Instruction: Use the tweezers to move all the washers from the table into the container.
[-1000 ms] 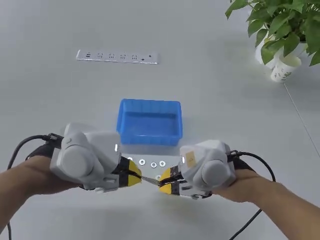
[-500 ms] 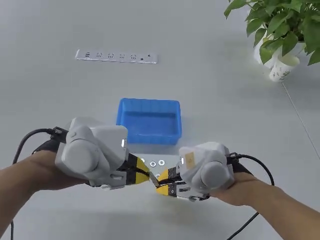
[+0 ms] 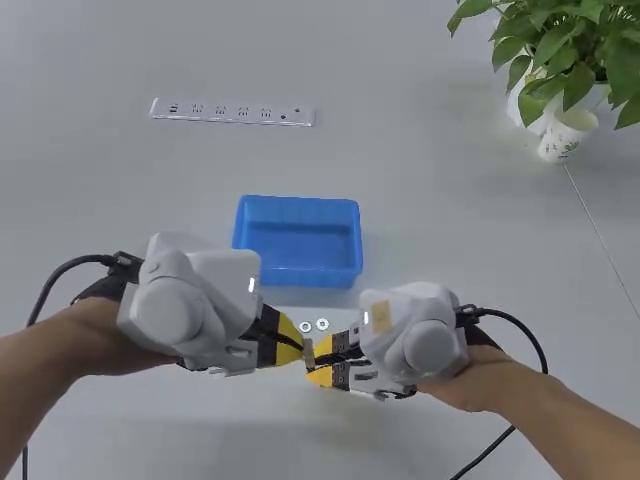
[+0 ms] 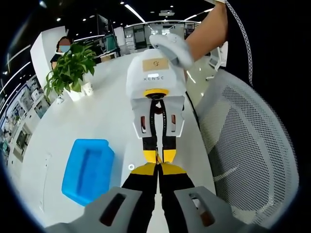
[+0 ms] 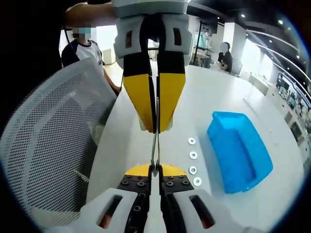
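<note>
The thin metal tweezers (image 3: 308, 351) bridge the short gap between my two grippers just above the table. My left gripper (image 3: 295, 347) and right gripper (image 3: 318, 368) point tip to tip. In the right gripper view the tweezers (image 5: 155, 145) run from my right gripper's shut yellow jaws (image 5: 155, 170) up into the left gripper's shut jaws (image 5: 155, 128). Several washers (image 5: 193, 155) lie in a row beside them, and two washers (image 3: 322, 324) show just beyond the tips. The blue container (image 3: 298, 205) stands behind them, nothing visible inside.
A white power strip (image 3: 232, 112) lies at the far side of the table. A potted plant (image 3: 560, 60) stands at the far right. A white mesh chair (image 5: 53, 136) is at the near table edge.
My left gripper has moved right and slightly up toward the right gripper, so their yellow tips now nearly meet. The right gripper has barely moved.
</note>
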Motion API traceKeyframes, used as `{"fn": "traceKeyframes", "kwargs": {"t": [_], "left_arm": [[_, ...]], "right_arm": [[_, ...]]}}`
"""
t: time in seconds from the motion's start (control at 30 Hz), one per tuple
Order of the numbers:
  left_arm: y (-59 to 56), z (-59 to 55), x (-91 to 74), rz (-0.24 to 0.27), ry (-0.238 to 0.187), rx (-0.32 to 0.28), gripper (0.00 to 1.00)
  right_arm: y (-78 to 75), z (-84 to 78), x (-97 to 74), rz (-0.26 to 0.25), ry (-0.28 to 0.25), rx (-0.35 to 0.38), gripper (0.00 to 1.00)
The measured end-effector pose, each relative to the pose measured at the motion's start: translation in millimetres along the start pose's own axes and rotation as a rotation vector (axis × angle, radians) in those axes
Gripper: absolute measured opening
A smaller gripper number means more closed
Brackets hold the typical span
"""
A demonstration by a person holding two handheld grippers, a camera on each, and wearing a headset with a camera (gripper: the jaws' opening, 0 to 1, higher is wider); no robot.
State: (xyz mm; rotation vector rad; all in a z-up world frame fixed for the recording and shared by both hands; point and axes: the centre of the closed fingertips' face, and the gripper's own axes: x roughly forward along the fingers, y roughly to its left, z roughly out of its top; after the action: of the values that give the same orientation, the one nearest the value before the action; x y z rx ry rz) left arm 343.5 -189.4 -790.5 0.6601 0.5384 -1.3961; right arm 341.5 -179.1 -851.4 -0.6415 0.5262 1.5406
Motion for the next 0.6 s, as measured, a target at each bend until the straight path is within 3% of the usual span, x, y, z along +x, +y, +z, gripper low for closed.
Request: {"fn": "traceKeyframes", "kwargs": {"t": [0.37, 0.6], "left_arm": [[1.9, 6.0, -3.5, 0.0, -0.038, -0.011, 0.15], [1.0, 16.2, -2.6, -0.01, -0.079, -0.023, 0.11]], "right_arm": [[-3.3, 2.6, -3.0, -0.011, -0.013, 0.004, 0.06], [-3.1, 4.0, -1.8, -0.011, -0.013, 0.0, 0.06]]}}
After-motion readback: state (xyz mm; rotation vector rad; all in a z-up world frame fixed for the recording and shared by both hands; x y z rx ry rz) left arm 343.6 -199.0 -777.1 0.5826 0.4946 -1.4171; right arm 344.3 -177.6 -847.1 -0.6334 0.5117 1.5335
